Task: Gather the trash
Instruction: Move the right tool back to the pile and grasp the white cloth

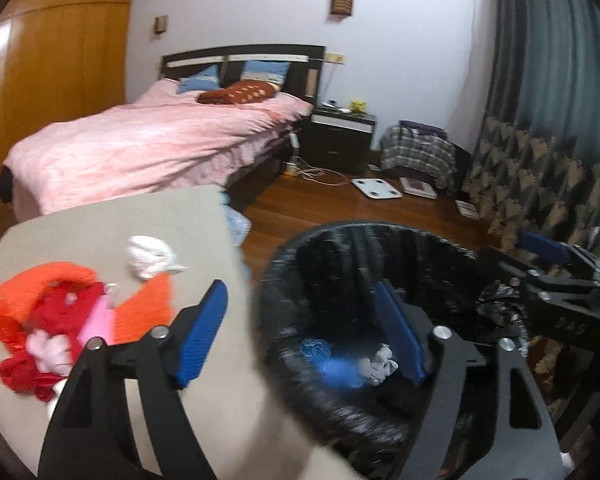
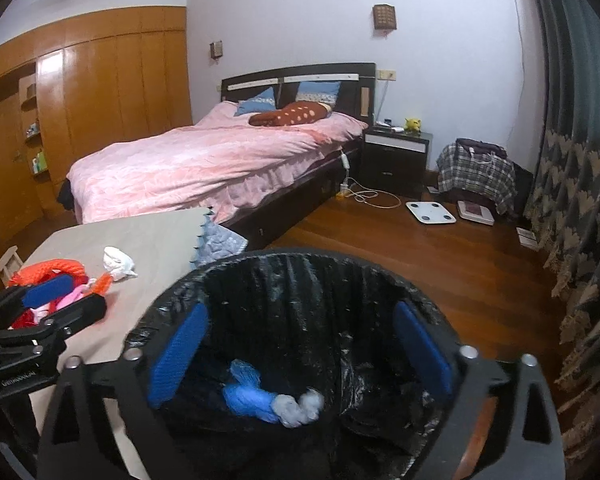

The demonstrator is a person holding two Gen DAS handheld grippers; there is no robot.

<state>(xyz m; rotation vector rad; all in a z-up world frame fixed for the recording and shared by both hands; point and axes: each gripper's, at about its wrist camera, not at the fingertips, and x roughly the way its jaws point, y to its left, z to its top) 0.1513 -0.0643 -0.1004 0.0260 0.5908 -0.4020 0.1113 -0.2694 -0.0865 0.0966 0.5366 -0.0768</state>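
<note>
**Both grippers empty over the bin, more trash waiting on the table**

Bedroom, wood floor, pink bed (image 2: pixel 204 164) behind; a beige-covered table (image 2: pixel 152 236) stands just beside a black-lined trash bin (image 2: pixel 300 264).

My right gripper (image 2: pixel 298 354) has its jaws spread wide with nothing between the blue pads — it sits right over the bin mouth, angled down into it. Through the gap I see a blue wad (image 2: pixel 246 394) and a grey-white wad (image 2: pixel 300 406) lying at the bottom of the liner, touching each other. I judge those are drops already made; the wide jaws fit a release.

My left gripper (image 1: pixel 300 334) is also spread and empty. It straddles the bin's near rim — one pad over the table edge, the other over the bin — tilted down like the right one.

Still on the table: a white crumpled tissue (image 1: pixel 150 256) and, just beside it, an orange-red-pink pile (image 1: pixel 56 320) of wrappers or netting; blurred, can't say exactly which. Both lie near the left gripper, so my guess is that hand takes them next.
</note>
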